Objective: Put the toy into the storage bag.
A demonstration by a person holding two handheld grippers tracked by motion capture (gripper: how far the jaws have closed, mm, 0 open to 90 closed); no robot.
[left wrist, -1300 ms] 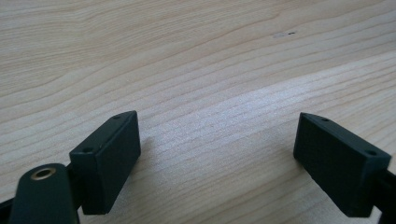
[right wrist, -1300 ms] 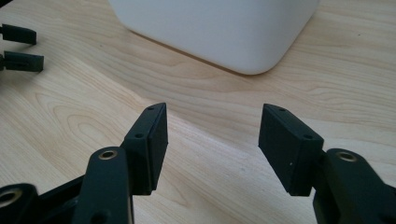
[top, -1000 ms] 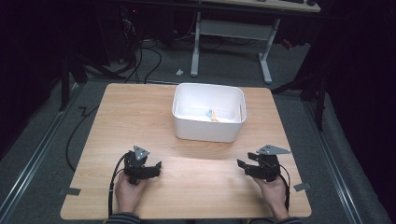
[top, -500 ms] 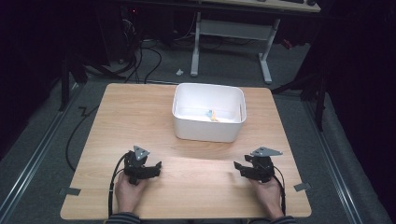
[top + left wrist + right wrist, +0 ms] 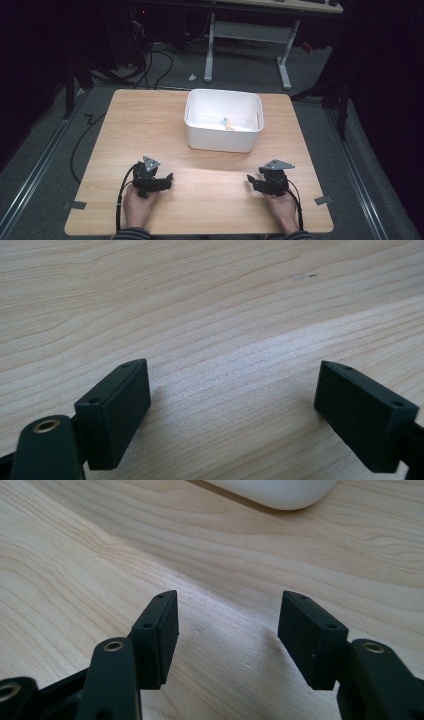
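Left gripper [image 5: 167, 178] & right gripper [image 5: 251, 180] low on wooden table [image 5: 150, 125], near edge, jaws apart, nothing between. White bin [image 5: 223, 137] at table centre-back, well apart from both; small yellow item [image 5: 227, 124] inside.

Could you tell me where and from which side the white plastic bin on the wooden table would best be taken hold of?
The white rectangular plastic bin stands upright and open-topped, its thin rim exposed. I would pinch the near long wall at the rim, coming from above on the person's side, one jaw inside and one outside. The small yellow-orange item inside lies toward the middle, probably out of the way.
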